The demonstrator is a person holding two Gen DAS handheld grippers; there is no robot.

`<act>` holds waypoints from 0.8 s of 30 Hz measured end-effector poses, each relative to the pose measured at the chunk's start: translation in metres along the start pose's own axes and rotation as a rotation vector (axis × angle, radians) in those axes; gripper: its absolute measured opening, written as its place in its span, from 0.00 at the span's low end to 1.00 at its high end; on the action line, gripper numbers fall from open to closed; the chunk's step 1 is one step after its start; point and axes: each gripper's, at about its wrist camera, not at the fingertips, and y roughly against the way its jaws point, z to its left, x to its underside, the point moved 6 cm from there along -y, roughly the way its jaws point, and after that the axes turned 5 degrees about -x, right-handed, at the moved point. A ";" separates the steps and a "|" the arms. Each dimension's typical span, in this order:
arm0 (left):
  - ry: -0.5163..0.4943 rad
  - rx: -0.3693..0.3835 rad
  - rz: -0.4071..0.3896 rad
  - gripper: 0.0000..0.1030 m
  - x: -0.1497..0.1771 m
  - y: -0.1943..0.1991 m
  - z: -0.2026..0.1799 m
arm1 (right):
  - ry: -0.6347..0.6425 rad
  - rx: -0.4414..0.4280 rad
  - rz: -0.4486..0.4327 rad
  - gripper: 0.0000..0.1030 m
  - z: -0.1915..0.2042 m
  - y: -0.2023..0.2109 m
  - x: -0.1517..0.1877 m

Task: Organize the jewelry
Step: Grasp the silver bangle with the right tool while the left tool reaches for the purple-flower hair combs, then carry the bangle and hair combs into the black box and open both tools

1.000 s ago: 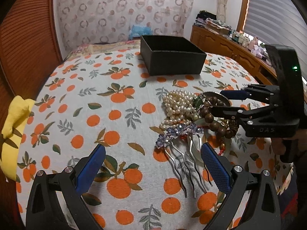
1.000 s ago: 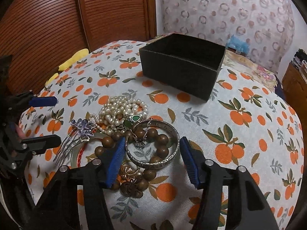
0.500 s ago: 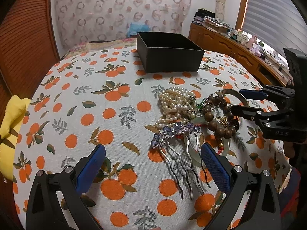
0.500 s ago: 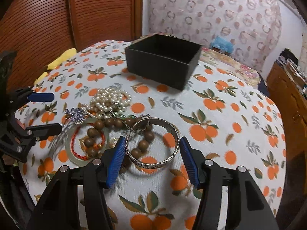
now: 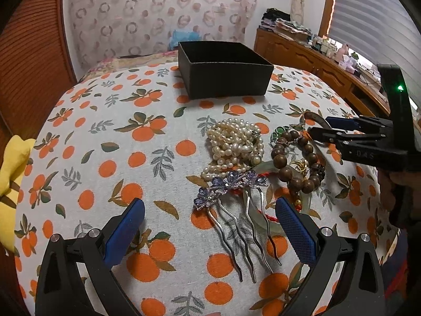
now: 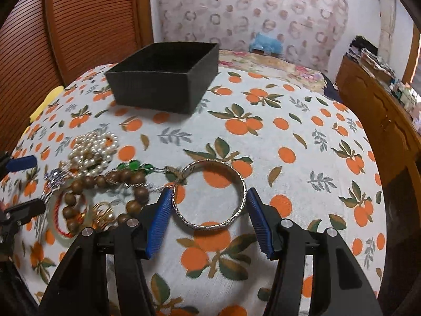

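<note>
The right gripper (image 6: 208, 217) has its jaws clamped on the silver bangle (image 6: 210, 193), at 6 o'clock from the black box (image 6: 163, 76) on the surface (orange-print cloth). The left gripper (image 5: 210, 233) hovers with jaws apart above the hair comb (image 5: 236, 205).

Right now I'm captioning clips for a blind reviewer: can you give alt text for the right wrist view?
The right tongs grip a silver bangle between their blue pads over an orange-print tablecloth. To its left lies a pile of pearls and brown wooden beads; an open black box sits behind.
</note>
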 end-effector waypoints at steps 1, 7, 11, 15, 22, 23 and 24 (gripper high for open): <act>0.000 0.000 0.000 0.93 0.000 0.000 0.000 | -0.001 0.004 -0.001 0.59 -0.001 -0.001 -0.001; -0.002 0.005 0.010 0.93 -0.001 -0.005 -0.002 | 0.003 0.004 -0.002 0.59 -0.006 -0.001 -0.001; -0.003 0.034 0.019 0.93 -0.002 -0.007 -0.004 | 0.021 -0.003 -0.018 0.58 -0.004 0.005 -0.002; -0.020 0.048 0.017 0.92 -0.002 -0.008 -0.009 | 0.028 -0.008 -0.049 0.58 -0.002 0.015 -0.005; -0.036 0.062 0.012 0.55 -0.004 -0.010 -0.010 | 0.062 -0.022 -0.067 0.58 0.012 0.025 -0.004; -0.033 0.067 0.012 0.52 -0.004 -0.010 -0.010 | 0.064 -0.024 -0.068 0.58 0.013 0.026 -0.003; -0.029 0.072 0.012 0.52 -0.004 -0.009 -0.009 | 0.066 -0.028 -0.069 0.58 0.015 0.027 -0.003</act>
